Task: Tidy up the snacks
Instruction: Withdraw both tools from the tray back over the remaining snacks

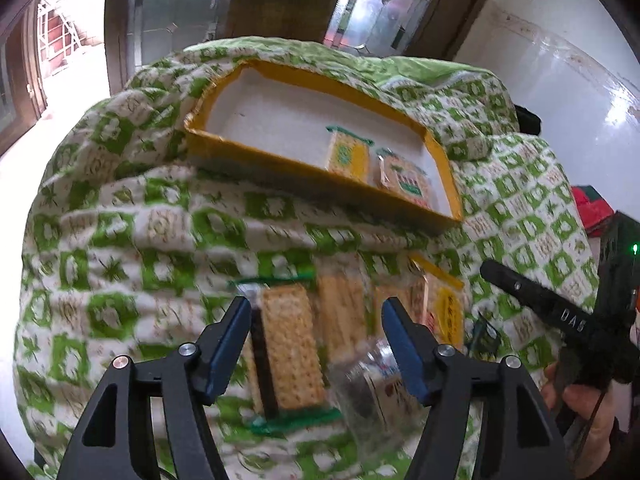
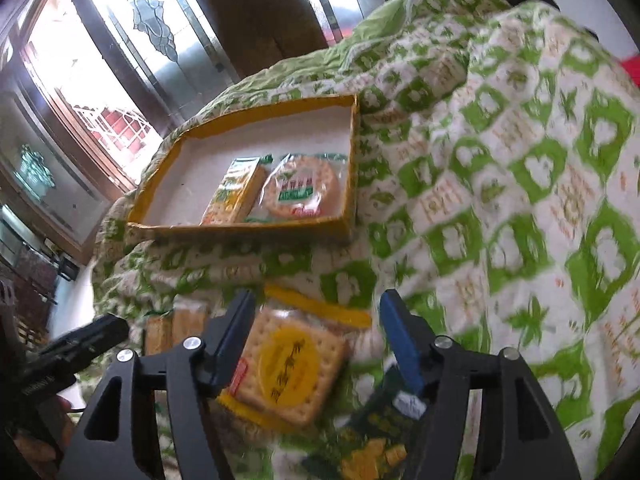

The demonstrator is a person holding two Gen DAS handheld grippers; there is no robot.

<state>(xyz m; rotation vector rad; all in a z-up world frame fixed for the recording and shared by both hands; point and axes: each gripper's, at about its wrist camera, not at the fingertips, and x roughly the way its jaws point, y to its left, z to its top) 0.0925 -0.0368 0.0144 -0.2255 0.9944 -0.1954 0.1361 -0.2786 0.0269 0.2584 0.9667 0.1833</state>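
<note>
Snack packets lie loose on green-patterned quilt (image 1: 120,240). Left gripper (image 1: 316,344) wide, empty, over long cracker pack (image 1: 290,348). Right gripper (image 2: 316,344) wide, over square cracker pack (image 2: 290,368). Yellow box (image 2: 168,200) beyond holds two packs.
</note>
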